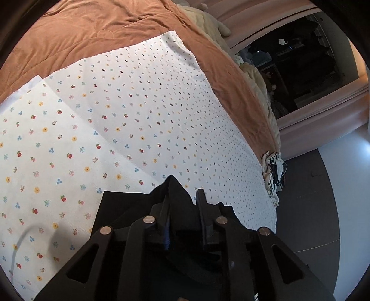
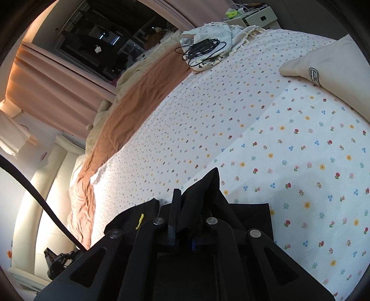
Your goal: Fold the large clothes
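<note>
The black cloth garment [image 1: 129, 208] lies on the white bedsheet printed with small flowers [image 1: 138, 111], at the sheet's near side, with a bunched peak rising between the fingers of each claw; in the right wrist view the same black garment [image 2: 249, 215] spreads flat on the sheet on both sides of the claw, and a small yellow tag [image 2: 140, 220] sits on the part of it furthest from the pillow. The left claw [image 1: 182, 203] stands partly open, a fold of the garment standing up against one finger with a clear gap to the other, so the pads do not press on it; the right claw [image 2: 192, 203] is also partly open, with a peak of black cloth filling the space between its fingers, and whether the pads pinch it I cannot tell. Beyond the sheet's far edge lies a rust-orange quilted blanket [image 1: 92, 30]; past that, cream bedding [image 1: 208, 20] and pink curtains [image 2: 57, 76] beside a dark window [image 1: 298, 60]. On the sheet far from the garment rest a coiled black cable on a pale crumpled cloth [image 2: 203, 49] and a cream pillow with a dark label [image 2: 323, 67].
</note>
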Action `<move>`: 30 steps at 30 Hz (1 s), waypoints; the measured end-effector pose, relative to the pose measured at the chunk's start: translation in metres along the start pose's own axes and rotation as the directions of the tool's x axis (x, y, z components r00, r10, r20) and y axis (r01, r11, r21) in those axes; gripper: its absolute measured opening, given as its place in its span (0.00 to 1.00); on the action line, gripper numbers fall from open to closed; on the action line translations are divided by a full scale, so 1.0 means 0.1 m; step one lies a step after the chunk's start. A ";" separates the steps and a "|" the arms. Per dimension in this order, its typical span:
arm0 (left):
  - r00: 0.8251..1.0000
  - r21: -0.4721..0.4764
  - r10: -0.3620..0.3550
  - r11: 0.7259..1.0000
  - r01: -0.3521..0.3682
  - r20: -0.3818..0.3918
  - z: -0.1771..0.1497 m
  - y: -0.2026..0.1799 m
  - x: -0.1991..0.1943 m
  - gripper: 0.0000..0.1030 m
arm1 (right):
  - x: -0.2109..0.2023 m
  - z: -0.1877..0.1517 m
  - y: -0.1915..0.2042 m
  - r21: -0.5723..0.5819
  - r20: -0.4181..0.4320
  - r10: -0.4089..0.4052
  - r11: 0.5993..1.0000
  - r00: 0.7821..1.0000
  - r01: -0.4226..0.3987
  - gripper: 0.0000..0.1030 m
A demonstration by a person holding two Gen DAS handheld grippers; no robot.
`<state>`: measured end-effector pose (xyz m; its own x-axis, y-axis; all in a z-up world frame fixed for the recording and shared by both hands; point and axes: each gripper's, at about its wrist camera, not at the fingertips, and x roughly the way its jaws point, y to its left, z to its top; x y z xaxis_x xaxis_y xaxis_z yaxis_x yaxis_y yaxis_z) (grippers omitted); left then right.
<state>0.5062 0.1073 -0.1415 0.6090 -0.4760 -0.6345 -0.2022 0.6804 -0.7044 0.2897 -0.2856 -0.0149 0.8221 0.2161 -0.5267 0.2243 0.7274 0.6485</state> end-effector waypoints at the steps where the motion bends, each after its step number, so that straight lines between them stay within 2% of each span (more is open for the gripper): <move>1: 1.000 0.007 -0.015 1.000 0.015 0.007 -0.01 -0.04 -0.04 0.49 | -0.03 -0.02 0.05 -0.013 0.006 0.007 1.000 1.000 -0.007 0.43; 2: 0.999 0.012 -0.029 1.000 0.029 0.017 -0.01 -0.06 -0.08 0.84 | -0.06 -0.03 0.07 -0.020 0.012 0.020 1.000 1.000 -0.019 0.79; 3: 0.998 0.019 -0.042 0.999 0.042 0.040 -0.02 -0.09 -0.16 1.00 | -0.11 -0.05 0.08 -0.025 0.026 0.033 0.999 0.999 -0.032 0.84; 5: 0.996 0.036 -0.039 0.999 0.036 0.084 -0.05 -0.14 -0.33 1.00 | -0.18 -0.07 0.09 -0.042 0.029 0.030 0.999 0.999 -0.028 0.84; 13: 0.988 0.061 -0.039 0.998 0.030 0.152 -0.28 -0.09 -0.84 1.00 | -0.70 -0.44 0.22 -0.121 0.027 -0.025 0.992 0.999 0.028 0.84; 19: 0.988 0.079 -0.047 0.996 0.035 0.150 -0.64 0.06 -1.08 1.00 | -1.08 -0.79 0.50 -0.195 -0.002 -0.064 0.979 0.998 0.063 0.84; 25: 0.990 0.110 -0.024 0.994 0.008 0.136 -0.97 0.20 -1.28 0.89 | -1.31 -1.16 0.84 -0.271 -0.053 -0.083 0.960 0.995 0.066 0.84; 27: 0.992 0.114 -0.016 0.993 0.002 0.127 -1.07 0.27 -1.35 0.85 | -1.33 -1.29 0.95 -0.288 -0.074 -0.089 0.955 0.993 0.064 0.75; 30: 0.993 0.115 -0.005 0.993 -0.009 0.118 -1.19 0.39 -1.42 0.83 | -1.35 -1.48 1.12 -0.326 -0.106 -0.100 0.944 0.989 0.060 0.70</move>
<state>0.3203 0.1354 -0.1169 0.6959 -0.4104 -0.5893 -0.1176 0.7444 -0.6573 0.1264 -0.1368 0.0476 0.7357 0.2099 -0.6439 0.0909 0.9115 0.4011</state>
